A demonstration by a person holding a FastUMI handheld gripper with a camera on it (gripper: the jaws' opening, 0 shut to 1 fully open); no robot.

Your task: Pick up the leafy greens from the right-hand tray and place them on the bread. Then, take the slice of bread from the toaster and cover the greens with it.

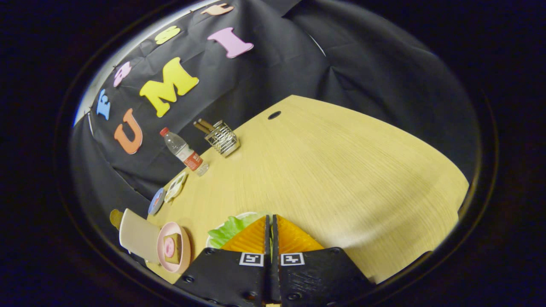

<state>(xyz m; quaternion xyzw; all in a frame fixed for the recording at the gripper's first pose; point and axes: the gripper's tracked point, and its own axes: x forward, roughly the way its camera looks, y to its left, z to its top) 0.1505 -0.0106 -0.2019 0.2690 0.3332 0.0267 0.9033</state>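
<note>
My gripper (271, 218) hangs low over the wooden table (341, 170), its fingers closed together with only a thin slit between them. The leafy greens (230, 228) lie on a white tray (249, 214) just under and to the left of the fingertips; I cannot see any leaf pinched between the fingers. Further left stands a pink plate (162, 256) with a slice of bread (172, 247) topped by something pink. Beyond it is a cream toaster (136, 234) with a yellowish slice (115, 218) poking out of its top.
Along the table's left edge lie two small round dishes (175, 186) (156, 201). A water bottle (183, 151) and a wire holder (222, 138) with brown sticks stand further back. A cable hole (274, 115) is near the far edge. Bare wood stretches to the right.
</note>
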